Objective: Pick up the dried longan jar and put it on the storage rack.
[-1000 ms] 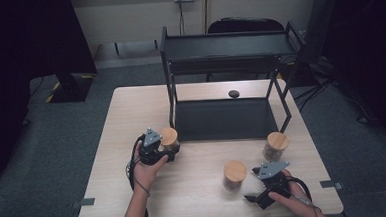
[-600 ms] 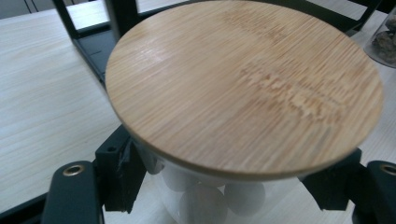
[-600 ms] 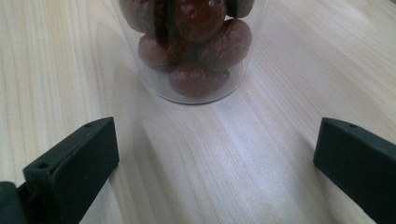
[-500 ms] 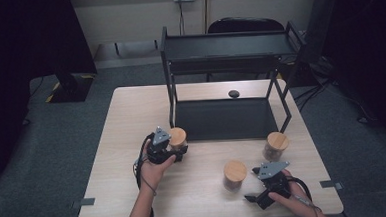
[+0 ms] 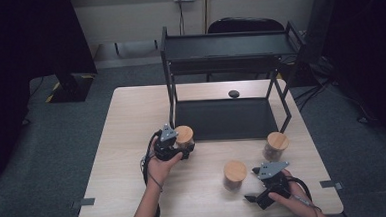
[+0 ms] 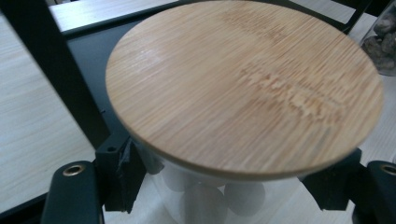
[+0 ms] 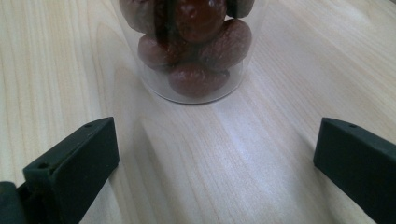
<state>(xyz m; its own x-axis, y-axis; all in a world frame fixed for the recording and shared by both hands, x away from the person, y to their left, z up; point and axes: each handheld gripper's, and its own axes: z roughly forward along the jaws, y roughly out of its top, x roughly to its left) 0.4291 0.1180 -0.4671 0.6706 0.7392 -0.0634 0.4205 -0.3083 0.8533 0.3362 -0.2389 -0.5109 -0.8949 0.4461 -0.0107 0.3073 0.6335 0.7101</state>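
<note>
Left gripper (image 5: 182, 148), at about 9 o'clock from table (image 5: 127, 137) centre, is clamped on a glass jar (image 5: 184, 138) with a bamboo lid (image 6: 243, 86); pale rounded pieces show through the glass. It sits just at the front left leg of the black rack (image 5: 221, 119). Middle jar (image 5: 234, 174) of dark red-brown fruit stands at 6 o'clock. Right gripper (image 5: 259, 185), at 5 o'clock, has jaws wide apart, short of that jar. Third jar (image 5: 275, 145) stands at 3 o'clock.
</note>
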